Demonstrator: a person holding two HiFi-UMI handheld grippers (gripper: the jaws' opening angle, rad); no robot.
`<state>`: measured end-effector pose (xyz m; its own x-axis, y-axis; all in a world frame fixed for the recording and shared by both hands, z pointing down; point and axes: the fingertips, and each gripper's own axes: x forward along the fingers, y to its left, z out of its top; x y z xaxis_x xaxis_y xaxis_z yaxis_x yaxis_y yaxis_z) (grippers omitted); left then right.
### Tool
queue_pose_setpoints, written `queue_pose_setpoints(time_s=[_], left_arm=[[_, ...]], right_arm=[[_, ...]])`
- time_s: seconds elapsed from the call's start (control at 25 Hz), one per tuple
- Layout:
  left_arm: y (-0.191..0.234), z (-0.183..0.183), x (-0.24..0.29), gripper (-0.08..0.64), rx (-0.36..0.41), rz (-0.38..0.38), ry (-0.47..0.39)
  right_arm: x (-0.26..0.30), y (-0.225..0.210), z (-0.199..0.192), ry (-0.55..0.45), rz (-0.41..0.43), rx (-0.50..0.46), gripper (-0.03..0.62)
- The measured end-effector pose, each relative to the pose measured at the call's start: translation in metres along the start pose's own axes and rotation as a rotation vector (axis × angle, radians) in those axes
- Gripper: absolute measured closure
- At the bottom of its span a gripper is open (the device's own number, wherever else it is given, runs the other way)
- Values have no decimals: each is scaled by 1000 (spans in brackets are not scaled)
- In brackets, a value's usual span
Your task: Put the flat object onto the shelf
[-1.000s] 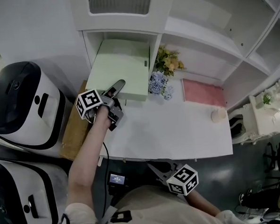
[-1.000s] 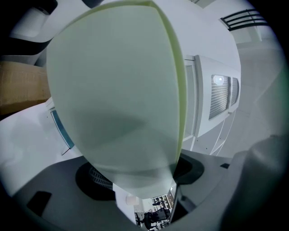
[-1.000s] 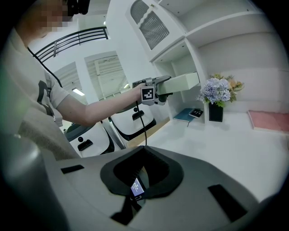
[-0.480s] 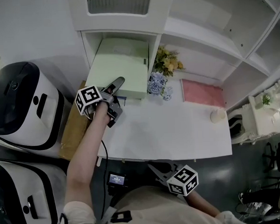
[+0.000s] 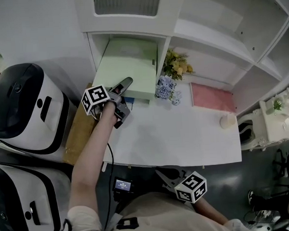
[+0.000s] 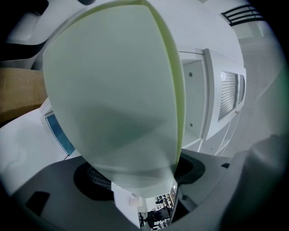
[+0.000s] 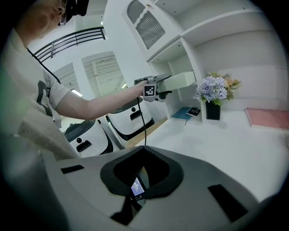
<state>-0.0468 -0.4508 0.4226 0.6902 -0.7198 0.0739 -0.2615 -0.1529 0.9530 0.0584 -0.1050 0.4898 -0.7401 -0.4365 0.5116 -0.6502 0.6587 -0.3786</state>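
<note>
The flat object is a pale green board (image 5: 127,67). It lies tilted, its far end inside the lowest opening of the white shelf unit (image 5: 92,45). My left gripper (image 5: 123,88) is shut on its near edge, one finger lying on top of the board. In the left gripper view the green board (image 6: 113,90) fills the space between the jaws and hides most of the shelf. The right gripper view shows the left gripper (image 7: 160,85) with the board (image 7: 180,80) at the shelf opening. My right gripper (image 5: 160,173) hangs low in front of the table, shut and empty.
A blue book (image 7: 183,113) lies on the white table (image 5: 175,135) under the board. A vase of flowers (image 5: 164,87), a pink mat (image 5: 211,98) and a small cream cup (image 5: 227,119) stand to the right. Two white-and-black appliances (image 5: 24,107) and a cardboard box (image 5: 79,133) are at the left.
My left gripper and the green board have edged slightly toward the shelf opening. The right gripper has stayed where it was.
</note>
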Motion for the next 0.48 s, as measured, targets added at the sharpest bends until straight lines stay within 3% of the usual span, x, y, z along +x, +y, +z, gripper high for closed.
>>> queue_pose_setpoints(time_s=[0.48], left_arm=[[3, 6, 9, 193, 7, 8, 5]], right_arm=[[2, 0, 0, -1, 6, 5, 569]])
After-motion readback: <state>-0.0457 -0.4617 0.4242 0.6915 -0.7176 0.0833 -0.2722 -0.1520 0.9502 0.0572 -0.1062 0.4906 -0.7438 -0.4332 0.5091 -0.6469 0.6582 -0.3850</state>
